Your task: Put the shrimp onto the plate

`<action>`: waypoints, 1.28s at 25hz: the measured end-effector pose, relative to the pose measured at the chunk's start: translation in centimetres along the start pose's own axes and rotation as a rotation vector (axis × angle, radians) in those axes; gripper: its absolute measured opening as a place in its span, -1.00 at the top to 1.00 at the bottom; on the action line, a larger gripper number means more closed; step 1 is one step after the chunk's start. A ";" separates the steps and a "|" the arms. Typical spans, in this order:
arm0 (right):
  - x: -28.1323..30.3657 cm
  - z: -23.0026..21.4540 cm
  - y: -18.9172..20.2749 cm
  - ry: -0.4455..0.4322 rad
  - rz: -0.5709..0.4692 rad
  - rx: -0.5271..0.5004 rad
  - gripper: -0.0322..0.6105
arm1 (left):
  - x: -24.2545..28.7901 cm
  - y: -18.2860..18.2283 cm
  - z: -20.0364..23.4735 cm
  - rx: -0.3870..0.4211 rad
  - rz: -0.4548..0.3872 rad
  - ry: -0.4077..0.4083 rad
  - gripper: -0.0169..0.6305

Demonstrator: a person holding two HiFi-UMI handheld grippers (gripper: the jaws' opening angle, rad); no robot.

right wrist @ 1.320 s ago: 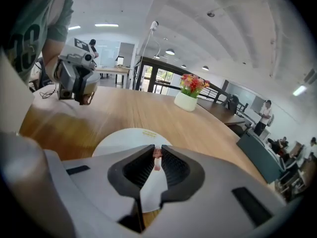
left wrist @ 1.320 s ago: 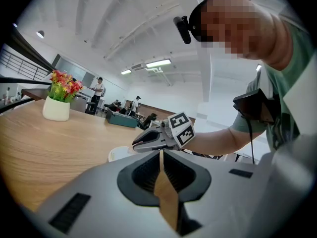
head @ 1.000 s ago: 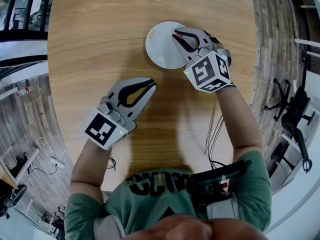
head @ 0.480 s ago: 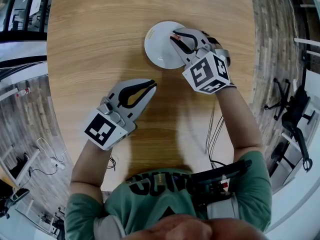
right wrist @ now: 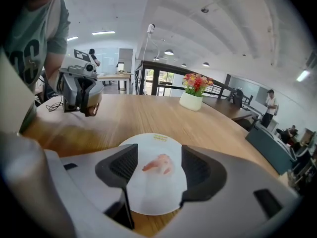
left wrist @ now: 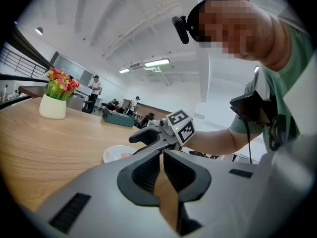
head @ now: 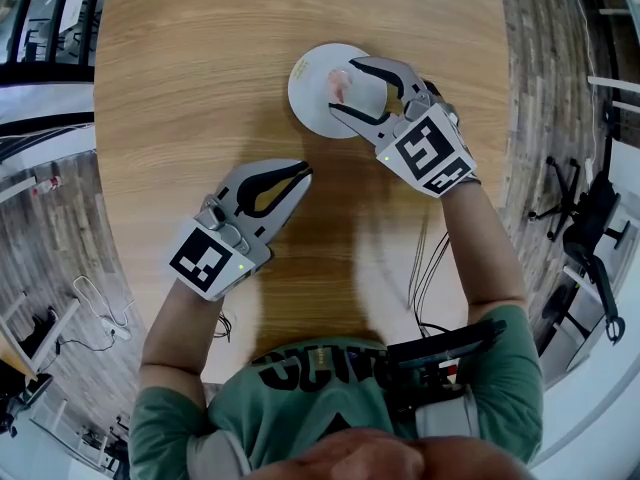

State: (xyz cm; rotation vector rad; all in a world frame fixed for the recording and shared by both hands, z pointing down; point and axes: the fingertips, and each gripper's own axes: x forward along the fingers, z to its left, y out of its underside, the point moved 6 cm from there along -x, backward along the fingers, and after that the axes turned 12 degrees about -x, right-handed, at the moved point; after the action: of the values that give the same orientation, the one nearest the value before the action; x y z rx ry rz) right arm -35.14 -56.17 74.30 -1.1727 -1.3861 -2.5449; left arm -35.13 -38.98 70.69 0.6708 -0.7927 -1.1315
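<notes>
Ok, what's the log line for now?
shrimp: on plate | right gripper: jaws just opened, shrimp lies between | left gripper: shut

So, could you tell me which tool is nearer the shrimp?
Right. The right tool, jaws just opened, straddles the shrimp on the plate; the left tool is shut over bare table, short of the plate.

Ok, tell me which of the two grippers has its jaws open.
The right gripper: its jaws have just opened wide over the round white plate, the pink shrimp lying loose between them. The left gripper has its jaws together.
</notes>
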 end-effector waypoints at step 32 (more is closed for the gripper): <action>-13.8 5.9 -7.3 -0.021 -0.458 0.403 0.88 | -8.2 -2.9 -7.2 0.010 -0.089 -0.013 0.86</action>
State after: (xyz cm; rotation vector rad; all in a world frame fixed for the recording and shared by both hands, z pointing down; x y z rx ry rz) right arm -24.20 -51.88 62.46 -0.8922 -2.2575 -2.3152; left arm -32.50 -31.55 62.62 0.7129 -0.7862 -1.2140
